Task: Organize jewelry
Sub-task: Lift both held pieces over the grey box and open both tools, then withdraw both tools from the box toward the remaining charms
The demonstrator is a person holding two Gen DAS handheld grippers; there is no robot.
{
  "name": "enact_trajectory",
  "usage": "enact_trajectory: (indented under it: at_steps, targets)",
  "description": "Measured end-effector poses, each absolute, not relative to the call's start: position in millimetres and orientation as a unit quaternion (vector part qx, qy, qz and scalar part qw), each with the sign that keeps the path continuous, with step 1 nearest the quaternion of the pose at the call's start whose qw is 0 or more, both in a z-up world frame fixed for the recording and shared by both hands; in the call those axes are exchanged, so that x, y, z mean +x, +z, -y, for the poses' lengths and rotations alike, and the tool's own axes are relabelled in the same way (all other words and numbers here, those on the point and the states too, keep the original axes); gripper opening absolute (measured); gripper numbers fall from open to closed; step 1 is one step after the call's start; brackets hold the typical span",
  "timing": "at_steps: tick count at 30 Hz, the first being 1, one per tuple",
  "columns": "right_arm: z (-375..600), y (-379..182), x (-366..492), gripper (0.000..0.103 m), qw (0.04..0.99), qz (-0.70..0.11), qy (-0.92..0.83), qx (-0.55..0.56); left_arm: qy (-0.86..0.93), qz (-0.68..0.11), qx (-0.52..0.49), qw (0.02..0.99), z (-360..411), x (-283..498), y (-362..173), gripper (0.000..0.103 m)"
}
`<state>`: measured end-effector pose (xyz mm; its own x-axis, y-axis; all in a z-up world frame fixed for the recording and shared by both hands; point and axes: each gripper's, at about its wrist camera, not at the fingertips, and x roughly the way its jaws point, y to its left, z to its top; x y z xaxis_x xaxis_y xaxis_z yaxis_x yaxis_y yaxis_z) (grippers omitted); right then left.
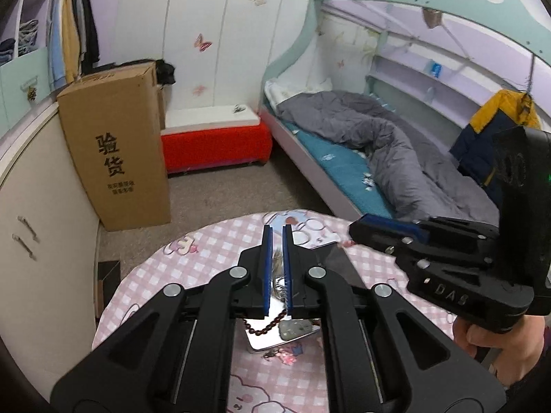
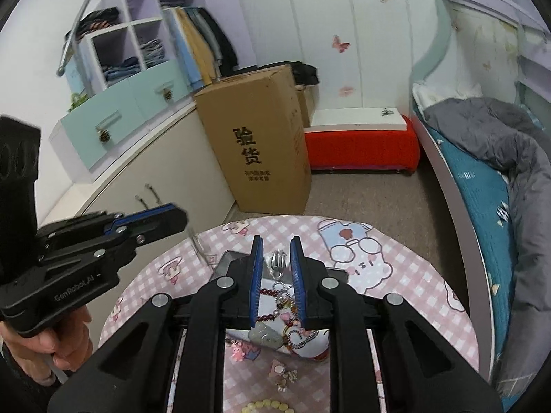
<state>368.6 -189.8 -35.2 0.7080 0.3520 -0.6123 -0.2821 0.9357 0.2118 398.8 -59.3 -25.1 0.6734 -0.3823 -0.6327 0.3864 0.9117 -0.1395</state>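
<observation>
Meanwhile, both grippers hovered above a mirrored tray (image 1: 261, 342), left gripper (image 1: 277, 270) nearly closed, right gripper (image 2: 276, 284) spread, both empty. A bead bracelet (image 2: 270, 315) and jade pendant (image 2: 264, 334) tangled below the right jaws; snagged chains could drag neighbours out.

Checked table (image 2: 406, 296) (mirrored tray (image 2: 310, 346), trinkets (image 2: 280, 377))

A small bedroom. A round table (image 1: 213, 251) wears a pink checked cloth with cartoon animals. Behind it on the carpet, a tall cardboard box (image 1: 117, 144) printed with black Chinese characters stands against cream cabinets (image 1: 44, 213). Beside the box sits a red bench (image 1: 215, 146) with a white top. A crumpled grey duvet (image 1: 389, 141) lies on a teal-sheeted bed (image 1: 341, 165). Pink butterfly stickers (image 1: 202, 42) dot the white wall. Clothes (image 2: 203, 41) hang in an open wardrobe.
</observation>
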Motion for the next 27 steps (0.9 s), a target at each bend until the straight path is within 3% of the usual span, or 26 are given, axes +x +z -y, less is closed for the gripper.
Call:
enact_trajectory:
  at_steps: [1, 2, 3, 5, 27]
  targets:
    - [192.7, -36.7, 369.1, 0.051, 0.922, -0.344, 0.166, 0.058, -0.202, -0.349, 0.008, 0.915, 60.0, 399.8, -26.3, 0.018]
    - [195.2, -37.4, 369.4, 0.072, 0.924, -0.344, 0.157, 0.064, -0.188, -0.352, 0.017, 0.917, 59.9, 399.4, -27.4, 0.056]
    - [199.8, -36.8, 366.6, 0.094, 0.929, -0.335, 0.141, 0.069, -0.153, -0.337, 0.023, 0.929, 56.0, 396.2, -26.0, 0.078]
    - [211.1, -34.2, 359.1, 0.096, 0.934, -0.319, 0.132, 0.089, -0.137, -0.303, 0.018, 0.943, 47.7, 386.8, -21.5, 0.096]
    - [243.0, -5.3, 274.5, 0.096, 0.949, -0.273, 0.106, 0.115, -0.101, -0.232, -0.006, 0.967, -2.2, 265.1, 7.5, 0.097]
